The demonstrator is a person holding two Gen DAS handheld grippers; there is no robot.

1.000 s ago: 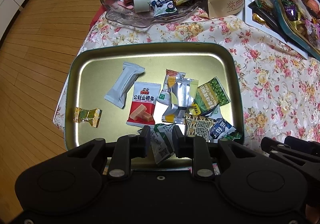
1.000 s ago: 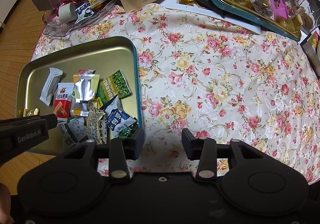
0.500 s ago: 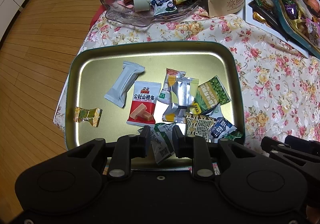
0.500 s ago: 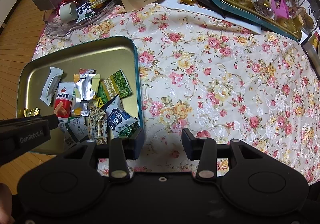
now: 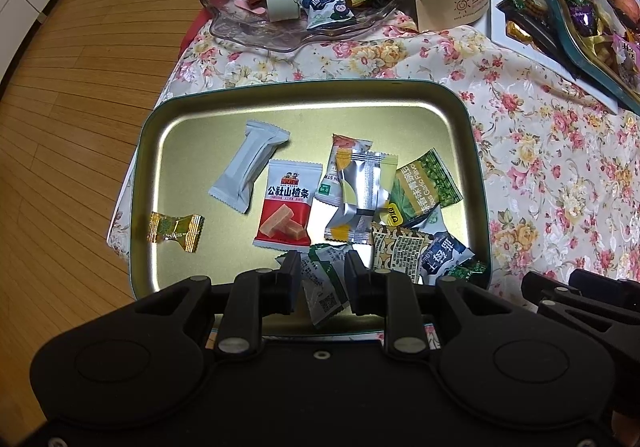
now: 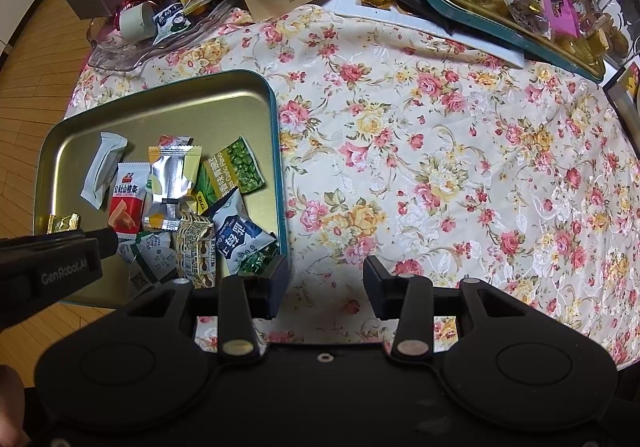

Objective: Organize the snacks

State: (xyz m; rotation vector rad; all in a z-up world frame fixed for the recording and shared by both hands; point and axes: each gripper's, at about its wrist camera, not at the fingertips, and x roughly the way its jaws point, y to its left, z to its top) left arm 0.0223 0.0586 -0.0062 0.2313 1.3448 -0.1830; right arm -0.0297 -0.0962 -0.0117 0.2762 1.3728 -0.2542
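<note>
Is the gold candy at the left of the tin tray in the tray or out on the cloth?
In. The gold candy lies on the tin tray floor inside its left rim, apart from the other packets.

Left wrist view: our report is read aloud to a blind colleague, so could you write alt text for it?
The left gripper hangs fingers-down over a gold tray of snack packets, its fingers either side of a green-and-white packet. In the tray lie a red packet, a white packet, a silver packet and a gold candy; the tray rests on a floral cloth.
</note>
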